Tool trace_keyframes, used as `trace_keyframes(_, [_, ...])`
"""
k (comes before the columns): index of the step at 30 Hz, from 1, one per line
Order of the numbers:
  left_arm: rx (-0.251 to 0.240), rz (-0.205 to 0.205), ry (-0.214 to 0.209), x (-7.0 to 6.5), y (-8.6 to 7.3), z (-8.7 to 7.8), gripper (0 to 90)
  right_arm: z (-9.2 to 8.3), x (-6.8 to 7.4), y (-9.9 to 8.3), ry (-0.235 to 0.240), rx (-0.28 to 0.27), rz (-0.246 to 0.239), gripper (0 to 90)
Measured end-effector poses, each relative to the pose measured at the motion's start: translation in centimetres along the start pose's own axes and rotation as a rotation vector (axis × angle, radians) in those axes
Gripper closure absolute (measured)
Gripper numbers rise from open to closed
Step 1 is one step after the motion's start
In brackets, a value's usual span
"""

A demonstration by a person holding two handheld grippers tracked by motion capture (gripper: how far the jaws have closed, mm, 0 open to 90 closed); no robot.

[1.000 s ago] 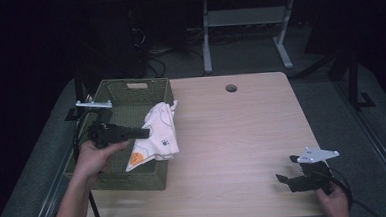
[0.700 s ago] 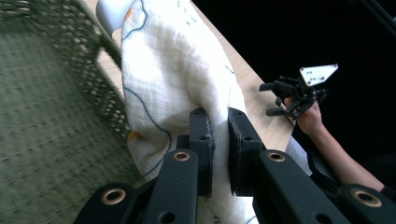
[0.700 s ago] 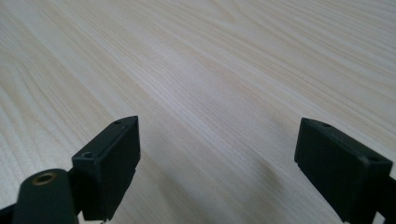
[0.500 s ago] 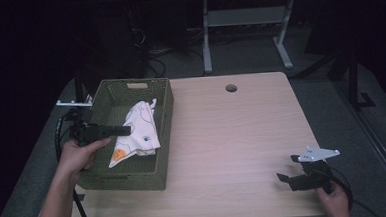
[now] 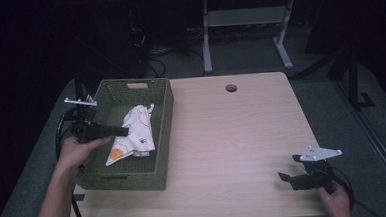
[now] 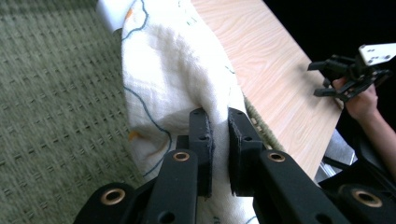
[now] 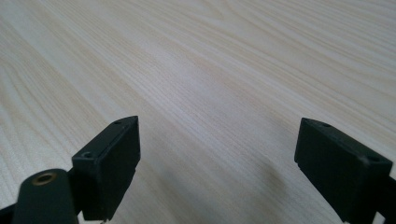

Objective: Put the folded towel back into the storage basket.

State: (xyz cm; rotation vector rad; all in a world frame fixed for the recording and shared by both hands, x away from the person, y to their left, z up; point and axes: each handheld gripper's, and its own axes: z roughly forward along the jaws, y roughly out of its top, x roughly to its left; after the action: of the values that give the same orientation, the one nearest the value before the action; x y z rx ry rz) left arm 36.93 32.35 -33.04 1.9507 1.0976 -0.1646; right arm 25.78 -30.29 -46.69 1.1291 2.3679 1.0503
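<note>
White cloth (image 5: pixel 135 134) with small printed marks lies inside the green woven basket (image 5: pixel 164 115) at the left of the high view, draped down its floor. The left gripper (image 5: pixel 124 131) pinches a fold of it, jaws nearly together on the fabric, as the left gripper view (image 6: pixel 219 135) shows. Judging by this, the cloth is in the basket but not yet let go; release and withdrawal remain. At the lower right, the right gripper (image 5: pixel 292 169) hangs wide apart over the bare wooden table (image 5: pixel 232 136), holding nothing.
</note>
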Motion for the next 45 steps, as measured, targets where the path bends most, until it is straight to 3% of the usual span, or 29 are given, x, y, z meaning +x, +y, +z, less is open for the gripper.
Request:
trace_keyframes(13, [0.1, 0.042, 0.051, 1.7, 0.3, 1.4, 82.9, 0.2, 0.0, -0.1, -0.001, 0.011, 0.007, 13.8])
trace_keyframes(18, [0.233, 0.116, 0.14, 2.0, 0.5, 2.8, 82.5, 0.2, -0.2, -0.1, -0.001, 0.007, 0.003, 13.9])
trace_keyframes(23, [0.289, 0.164, 0.185, 2.2, 0.5, 3.8, 82.5, 0.3, -0.2, -0.1, 0.0, 0.014, 0.008, 13.8])
trace_keyframes(25, [0.316, 0.191, 0.242, 2.3, 0.5, 4.2, 82.9, 0.3, -0.2, -0.1, 0.0, 0.015, 0.008, 13.8])
trace_keyframes(26, [0.329, 0.208, 0.303, 2.4, 0.6, 4.3, 82.7, 0.3, -0.2, -0.1, 0.002, 0.015, 0.01, 13.8])
trace_keyframes(27, [0.339, 0.221, 0.358, 2.4, 0.6, 4.4, 79.4, 0.4, -0.2, -0.1, 0.003, 0.015, 0.009, 13.8])
trace_keyframes(28, [0.332, 0.223, 0.428, 2.5, 0.7, 4.4, 69.8, 0.4, -0.2, -0.1, 0.004, 0.016, 0.007, 13.8])
trace_keyframes(29, [0.325, 0.226, 0.443, 2.6, 0.7, 4.4, 64.8, 0.4, -0.2, -0.1, 0.003, 0.016, 0.006, 13.8])
trace_keyframes(32, [0.32, 0.23, 0.469, 2.6, 0.6, 4.3, 60.9, 0.4, -0.1, -0.1, 0.004, 0.018, 0.003, 13.8])
trace_keyframes(36, [0.315, 0.228, 0.453, 2.3, 0.6, 4.1, 62.5, 0.4, -0.1, -0.1, 0.006, 0.016, 0.003, 13.8])
trace_keyframes(45, [0.405, 0.227, 0.395, 1.6, 0.3, 6.0, 62.1, 0.4, 0.2, 0.0, 0.013, 0.012, -0.006, 13.8])
